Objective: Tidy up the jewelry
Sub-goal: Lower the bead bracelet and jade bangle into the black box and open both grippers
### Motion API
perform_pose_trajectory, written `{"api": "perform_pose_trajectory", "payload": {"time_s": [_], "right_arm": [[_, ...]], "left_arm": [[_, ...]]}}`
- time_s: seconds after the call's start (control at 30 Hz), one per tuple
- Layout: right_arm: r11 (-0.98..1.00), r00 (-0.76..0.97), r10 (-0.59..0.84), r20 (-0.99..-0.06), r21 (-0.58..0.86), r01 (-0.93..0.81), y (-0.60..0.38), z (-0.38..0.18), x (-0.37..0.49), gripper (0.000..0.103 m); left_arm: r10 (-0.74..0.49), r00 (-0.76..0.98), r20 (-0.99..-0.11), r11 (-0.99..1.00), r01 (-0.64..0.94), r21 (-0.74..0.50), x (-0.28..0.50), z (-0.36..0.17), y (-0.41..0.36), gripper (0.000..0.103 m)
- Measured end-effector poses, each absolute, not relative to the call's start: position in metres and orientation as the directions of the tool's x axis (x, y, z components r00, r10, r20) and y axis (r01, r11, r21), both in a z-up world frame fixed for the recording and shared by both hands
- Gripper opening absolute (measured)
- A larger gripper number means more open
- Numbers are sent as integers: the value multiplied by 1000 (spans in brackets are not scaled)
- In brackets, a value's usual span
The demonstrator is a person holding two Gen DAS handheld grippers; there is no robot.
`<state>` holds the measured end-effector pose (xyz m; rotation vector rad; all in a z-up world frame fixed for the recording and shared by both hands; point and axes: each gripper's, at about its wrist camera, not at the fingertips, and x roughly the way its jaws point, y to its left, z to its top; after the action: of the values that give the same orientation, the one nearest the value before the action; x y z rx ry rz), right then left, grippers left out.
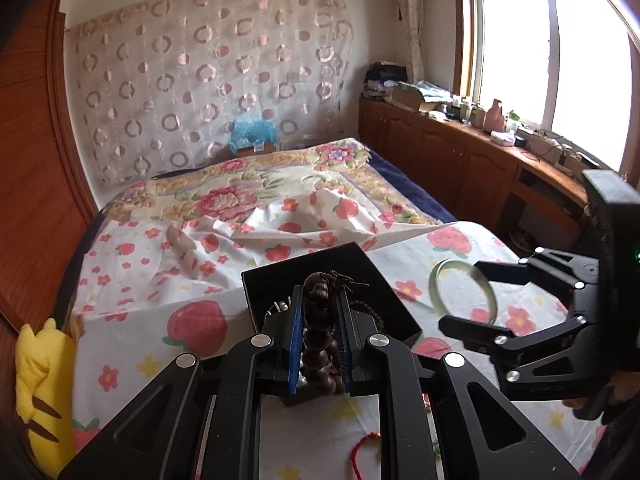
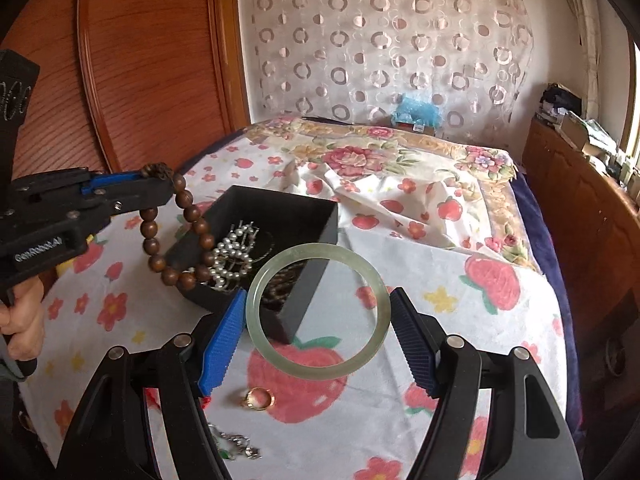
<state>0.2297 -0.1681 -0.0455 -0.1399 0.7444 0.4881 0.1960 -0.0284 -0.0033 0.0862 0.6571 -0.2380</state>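
Left gripper (image 2: 160, 184) clamped on beads (image 2: 176, 236), hanging at box's (image 2: 316, 224) 9 o'clock rim | right gripper (image 2: 316, 336) wide, gripping bangle (image 2: 318, 310) at box's 5 o'clock | advice: centre each over box, lower, then release; pearls (image 2: 232, 258) already inside.

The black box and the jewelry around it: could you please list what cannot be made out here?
- Black box contents: left wrist view, hidden by the left tool and wooden bead bracelet.
- Red cord: cut off by that tool's frame.
- Silver piece: right wrist view, blurred, partly behind the right tool.
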Motion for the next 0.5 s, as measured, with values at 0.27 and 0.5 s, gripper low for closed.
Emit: {"api": "perform_pose_trajectory", "payload": {"time_s": [0.27, 0.5], "right_arm": [[879, 631, 367, -683, 32, -476, -160, -44, 243, 74], [869, 627, 377, -682, 26, -494, -146, -47, 247, 74]], "left_arm": [[-204, 761, -615, 972, 232, -35, 212, -4, -23, 14], [-185, 759, -625, 980, 194, -54, 216, -9, -8, 14]]}}
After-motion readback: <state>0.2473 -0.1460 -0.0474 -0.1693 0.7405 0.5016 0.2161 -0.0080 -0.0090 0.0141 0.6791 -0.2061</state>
